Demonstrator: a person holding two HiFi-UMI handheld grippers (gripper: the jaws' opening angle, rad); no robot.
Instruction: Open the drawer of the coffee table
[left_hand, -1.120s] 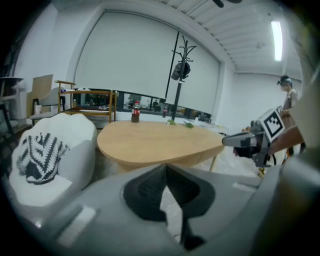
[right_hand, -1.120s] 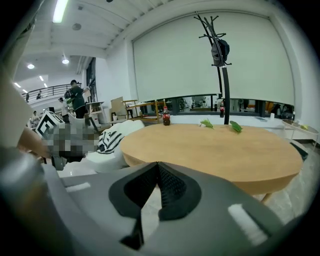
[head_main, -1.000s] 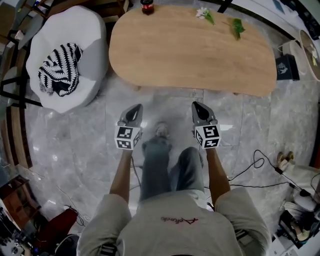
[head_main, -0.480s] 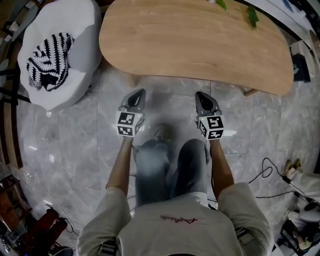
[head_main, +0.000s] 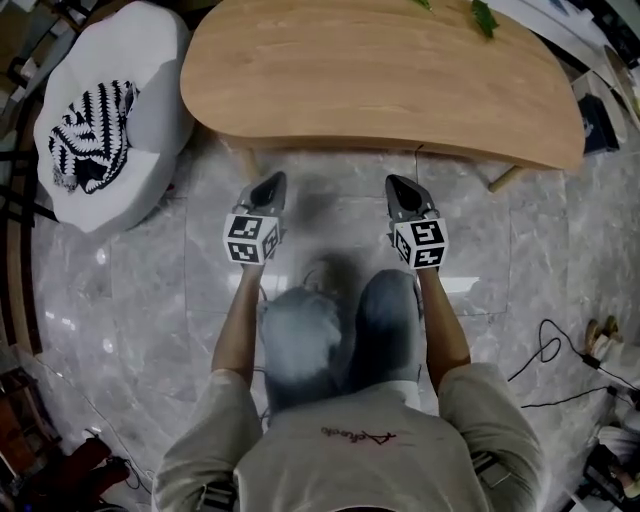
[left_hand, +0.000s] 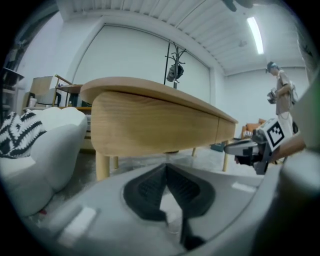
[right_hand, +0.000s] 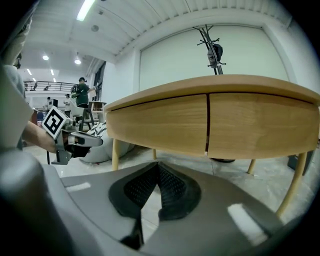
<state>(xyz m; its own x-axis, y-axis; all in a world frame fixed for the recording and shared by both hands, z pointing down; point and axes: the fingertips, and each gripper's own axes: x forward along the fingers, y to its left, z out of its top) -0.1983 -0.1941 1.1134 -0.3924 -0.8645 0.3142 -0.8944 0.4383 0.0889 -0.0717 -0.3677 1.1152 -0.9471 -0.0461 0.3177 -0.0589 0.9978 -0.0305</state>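
The oval wooden coffee table (head_main: 380, 80) fills the top of the head view. Its front apron carries two drawer fronts, a left one (right_hand: 160, 124) and a right one (right_hand: 260, 125), parted by a thin upright seam; both sit flush. My left gripper (head_main: 268, 186) and right gripper (head_main: 401, 190) hover side by side just short of the table's near edge, low over the floor. Both are shut and hold nothing. Each points at the apron without touching it. The left gripper (left_hand: 166, 167) faces the table's rounded left end, the right gripper (right_hand: 158, 165) the seam.
A white pouf (head_main: 130, 150) with a black-and-white striped cloth (head_main: 90, 135) stands left of the table. A table leg (head_main: 505, 178) slants out at the right. Cables (head_main: 550, 350) lie on the marble floor. A coat stand (right_hand: 214, 47) rises behind the table.
Both grippers have sunk toward the floor and come nearer the table's front edge. The table looks larger and closer in the head view. Both stay shut.
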